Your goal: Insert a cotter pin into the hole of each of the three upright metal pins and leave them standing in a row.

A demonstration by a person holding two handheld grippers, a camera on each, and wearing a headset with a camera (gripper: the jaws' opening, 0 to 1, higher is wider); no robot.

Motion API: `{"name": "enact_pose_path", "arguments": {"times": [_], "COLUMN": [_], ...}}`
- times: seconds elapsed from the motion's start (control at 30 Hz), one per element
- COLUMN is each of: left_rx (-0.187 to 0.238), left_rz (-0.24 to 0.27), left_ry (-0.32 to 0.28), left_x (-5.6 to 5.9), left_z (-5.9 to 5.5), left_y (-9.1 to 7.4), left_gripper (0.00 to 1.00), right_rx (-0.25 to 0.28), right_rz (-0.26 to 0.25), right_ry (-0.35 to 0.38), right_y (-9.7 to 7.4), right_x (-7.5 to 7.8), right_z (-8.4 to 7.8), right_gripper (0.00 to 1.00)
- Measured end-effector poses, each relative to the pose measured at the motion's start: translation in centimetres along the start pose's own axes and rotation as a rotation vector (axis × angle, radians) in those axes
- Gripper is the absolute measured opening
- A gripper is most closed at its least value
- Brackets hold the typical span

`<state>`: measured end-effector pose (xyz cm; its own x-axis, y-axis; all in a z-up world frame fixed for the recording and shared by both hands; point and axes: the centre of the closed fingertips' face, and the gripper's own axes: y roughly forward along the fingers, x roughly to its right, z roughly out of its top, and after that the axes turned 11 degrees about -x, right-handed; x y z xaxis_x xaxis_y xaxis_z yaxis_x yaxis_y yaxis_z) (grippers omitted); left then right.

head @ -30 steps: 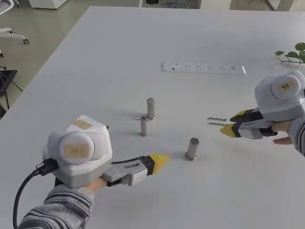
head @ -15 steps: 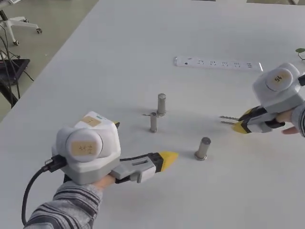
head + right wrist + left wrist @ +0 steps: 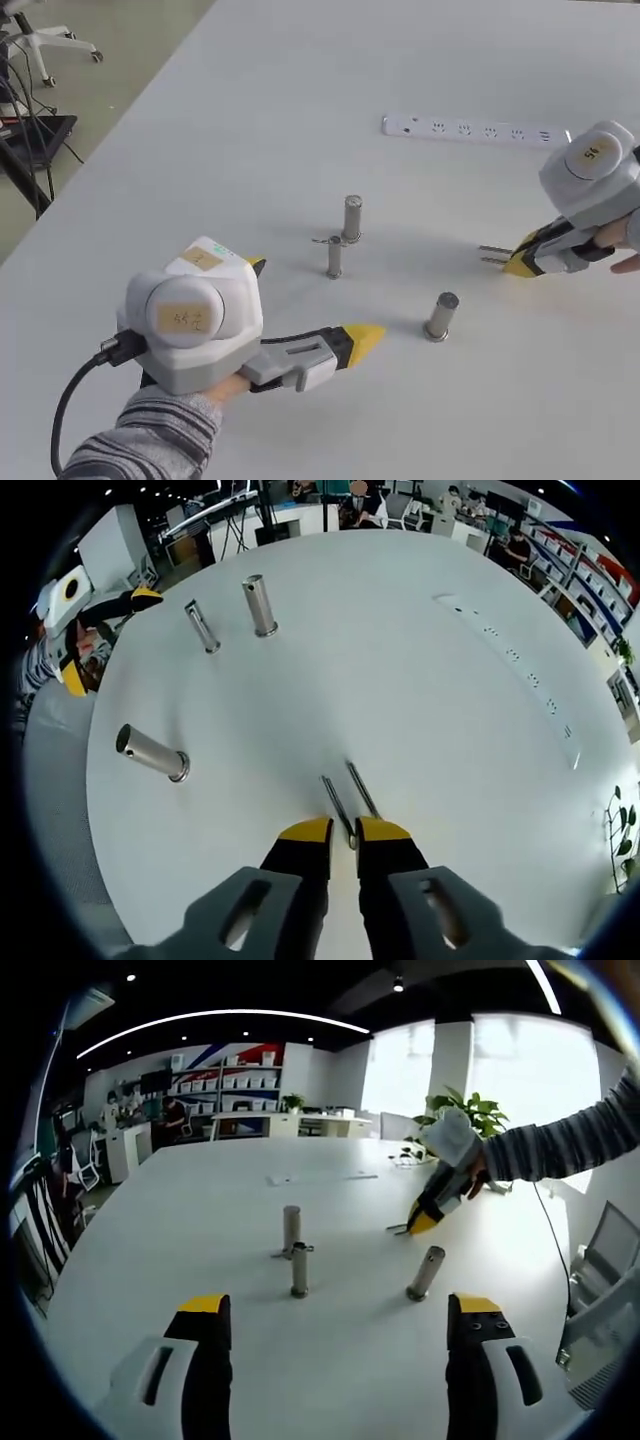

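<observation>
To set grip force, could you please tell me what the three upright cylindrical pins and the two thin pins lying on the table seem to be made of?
Three upright silver cylindrical pins: apparently steel or similar metal, satin finish, given the grey sheen and soft highlights. Two thin grey cotter pins: probably bent metal wire, dull; too small to confirm.

Cotter pin end perhaps behind fingers

White table, three upright metal pins, power strip, seemingly two cotter pins
</observation>
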<state>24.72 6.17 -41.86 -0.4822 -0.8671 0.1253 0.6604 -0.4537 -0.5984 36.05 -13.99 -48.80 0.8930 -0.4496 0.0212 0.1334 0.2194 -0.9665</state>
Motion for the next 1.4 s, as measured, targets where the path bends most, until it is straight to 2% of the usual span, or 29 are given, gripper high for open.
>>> {"name": "enact_pose_path", "arguments": {"times": [0.23,0.47,0.7,0.93,0.97,1.13,1.4], "left_rx": [-0.012,-0.013,-0.017,-0.023,-0.024,-0.022,-0.009], "left_rz": [0.004,0.008,0.012,0.011,0.012,0.015,0.019], "left_ry": [0.003,0.006,0.011,0.017,0.017,0.022,0.045], "left_x": [-0.1,-0.2,-0.4,-0.4,-0.4,-0.5,-0.5], "left_z": [-0.2,-0.2,-0.1,-0.1,-0.1,0.1,1.0], "left_y": [-0.1,-0.3,-0.4,-0.6,-0.6,-0.7,-1.2], "left_gripper": [0.86,0.86,0.85,0.82,0.82,0.80,0.76], "right_rx": [-0.031,-0.037,-0.037,-0.016,-0.004,0.041,0.094], "right_rz": [-0.041,-0.045,-0.059,-0.097,-0.111,-0.116,-0.147], "right_ry": [-0.065,-0.067,-0.120,-0.130,-0.142,-0.165,-0.164], "right_y": [0.0,0.0,-0.1,-0.2,-0.3,-0.9,-2.0], "right_x": [0.0,0.0,-0.1,0.2,0.3,-0.1,-0.4], "right_z": [0.0,0.0,0.0,0.0,0.2,0.7,1.2], "right_gripper": [0.00,0.00,0.00,0.00,0.00,0.00,0.00]}}
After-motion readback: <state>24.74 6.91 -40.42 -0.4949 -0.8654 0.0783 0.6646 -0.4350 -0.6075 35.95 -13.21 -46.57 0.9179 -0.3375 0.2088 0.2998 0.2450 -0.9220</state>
